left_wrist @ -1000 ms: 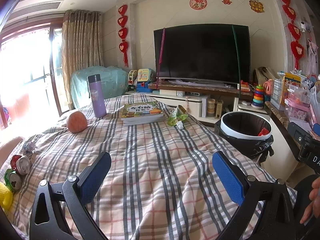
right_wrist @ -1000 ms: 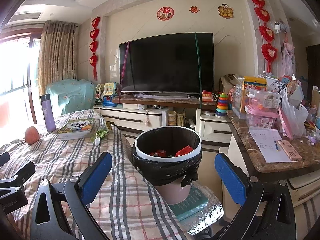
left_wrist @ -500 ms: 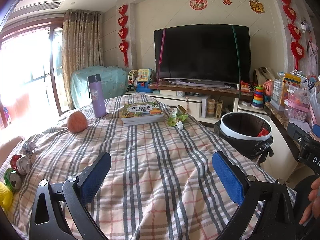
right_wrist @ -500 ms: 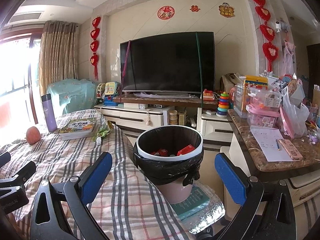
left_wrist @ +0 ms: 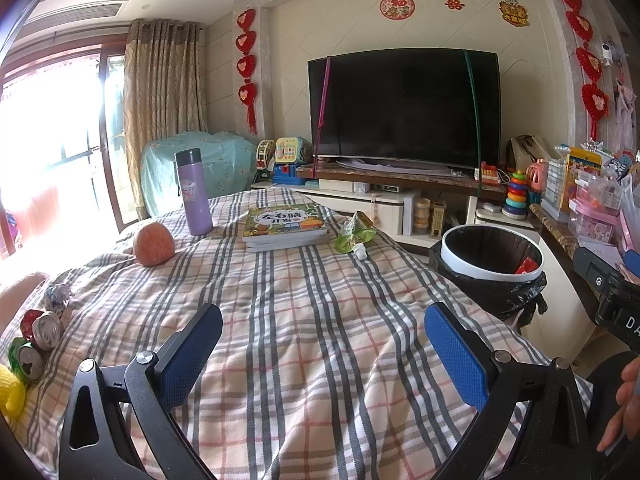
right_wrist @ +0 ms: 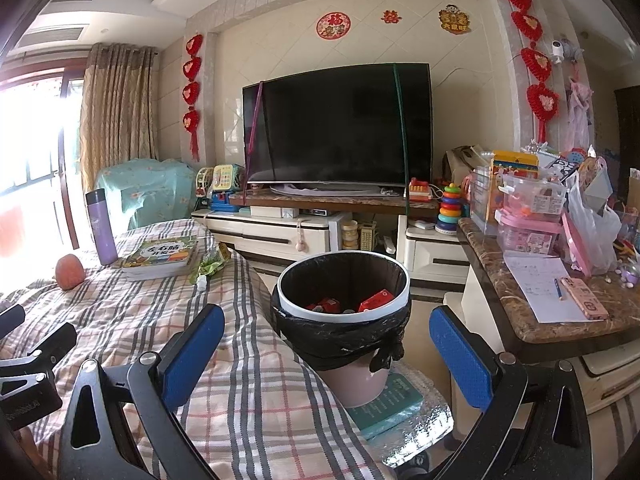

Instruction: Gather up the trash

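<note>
Blue-padded fingers [left_wrist: 192, 354] of the left gripper [left_wrist: 322, 354] spread wide over the grey-and-pink plaid cloth [left_wrist: 320, 320] on the desk, holding nothing. Blue-padded fingers [right_wrist: 192, 354] of the right gripper [right_wrist: 326, 356] likewise spread wide and empty, hovering past the cloth's right edge with the pink round trash bin lined with a black bag [right_wrist: 344, 320] between them in view. Inside the bin, red scraps [right_wrist: 374, 300] at the bottom. Farther out on the cloth, near the far right corner, a crumpled green wrapper [left_wrist: 354, 234] with a small white cap [left_wrist: 361, 251] just beside it. Left of those, a stack of colourful children's books [left_wrist: 284, 228], then an upright purple thermos flask [left_wrist: 193, 192] and a round orange-pink fruit [left_wrist: 153, 244]. At the left edge of the left wrist view, crushed drink cans [left_wrist: 36, 340], a crumpled foil ball [left_wrist: 56, 296] and a yellow object [left_wrist: 10, 394], well apart from the bin. Beyond the desk, a large black television [left_wrist: 404, 104] on a low cream cabinet [left_wrist: 360, 200]. At the lower right of the left wrist view, part of a hand [left_wrist: 624, 412].
</note>
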Demonstrator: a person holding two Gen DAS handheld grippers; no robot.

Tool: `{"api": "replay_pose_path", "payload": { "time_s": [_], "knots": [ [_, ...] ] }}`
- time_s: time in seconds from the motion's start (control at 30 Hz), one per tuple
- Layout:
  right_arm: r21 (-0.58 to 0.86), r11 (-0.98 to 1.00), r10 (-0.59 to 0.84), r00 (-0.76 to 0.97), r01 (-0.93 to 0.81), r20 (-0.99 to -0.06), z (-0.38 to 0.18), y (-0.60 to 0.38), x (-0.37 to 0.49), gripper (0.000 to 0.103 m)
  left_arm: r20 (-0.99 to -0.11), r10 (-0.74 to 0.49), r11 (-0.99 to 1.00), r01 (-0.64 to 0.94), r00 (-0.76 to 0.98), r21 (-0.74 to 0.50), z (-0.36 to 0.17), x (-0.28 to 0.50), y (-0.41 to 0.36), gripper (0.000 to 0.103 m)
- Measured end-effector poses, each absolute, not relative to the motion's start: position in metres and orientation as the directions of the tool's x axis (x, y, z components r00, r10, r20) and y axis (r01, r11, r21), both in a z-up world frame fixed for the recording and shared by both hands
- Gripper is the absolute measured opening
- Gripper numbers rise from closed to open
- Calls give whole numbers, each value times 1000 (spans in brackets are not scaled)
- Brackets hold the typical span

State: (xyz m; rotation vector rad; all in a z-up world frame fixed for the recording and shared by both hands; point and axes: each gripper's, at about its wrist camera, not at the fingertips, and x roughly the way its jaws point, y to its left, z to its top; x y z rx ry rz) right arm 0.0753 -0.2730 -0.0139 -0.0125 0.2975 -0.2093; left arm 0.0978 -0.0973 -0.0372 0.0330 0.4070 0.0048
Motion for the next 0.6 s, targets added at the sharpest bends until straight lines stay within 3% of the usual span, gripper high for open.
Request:
{"api": "replay_pose_path", "payload": {
  "time_s": [0.6],
  "knots": [
    [-30, 981, -190, 933, 190, -305, -15, -274, 79, 103, -412, 0, 1000, 13, 911, 27, -38, 104, -95, 102]
  ]
}}
